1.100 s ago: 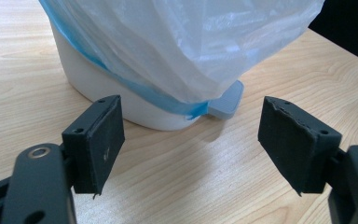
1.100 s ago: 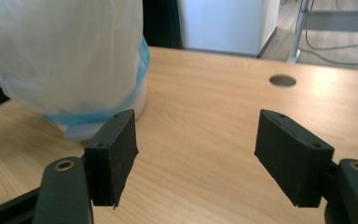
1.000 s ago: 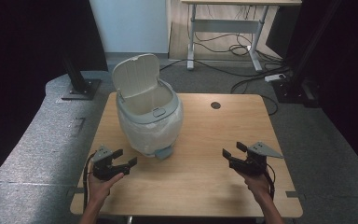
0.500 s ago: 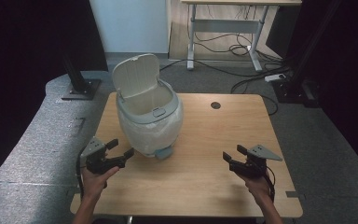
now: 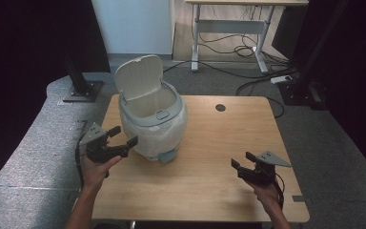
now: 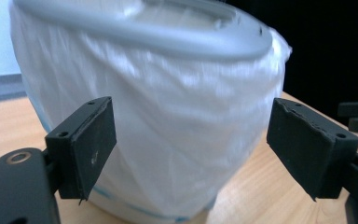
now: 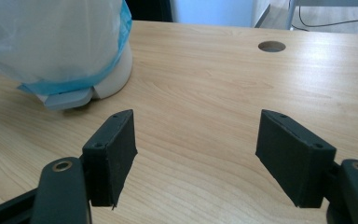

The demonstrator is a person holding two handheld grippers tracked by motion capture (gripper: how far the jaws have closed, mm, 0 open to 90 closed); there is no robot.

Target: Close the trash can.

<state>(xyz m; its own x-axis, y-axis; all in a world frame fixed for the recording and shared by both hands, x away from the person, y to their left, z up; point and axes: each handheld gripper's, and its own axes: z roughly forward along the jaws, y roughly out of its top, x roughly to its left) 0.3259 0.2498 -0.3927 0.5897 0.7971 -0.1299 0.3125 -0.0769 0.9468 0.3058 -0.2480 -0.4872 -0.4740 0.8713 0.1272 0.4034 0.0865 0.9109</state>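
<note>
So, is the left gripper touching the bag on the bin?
Apart. In the left gripper view, the left gripper has open jaws short of the bag.

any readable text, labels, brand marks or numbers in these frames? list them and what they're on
None: no readable text.
Bin: no lettering on its lid, its rim or the bag over it.
Table: bare wood, just a round hole.
Both claws: plain black, no markings.

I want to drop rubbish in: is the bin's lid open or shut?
Open: the bin's lid stands raised behind its rim, mouth uncovered.
</note>
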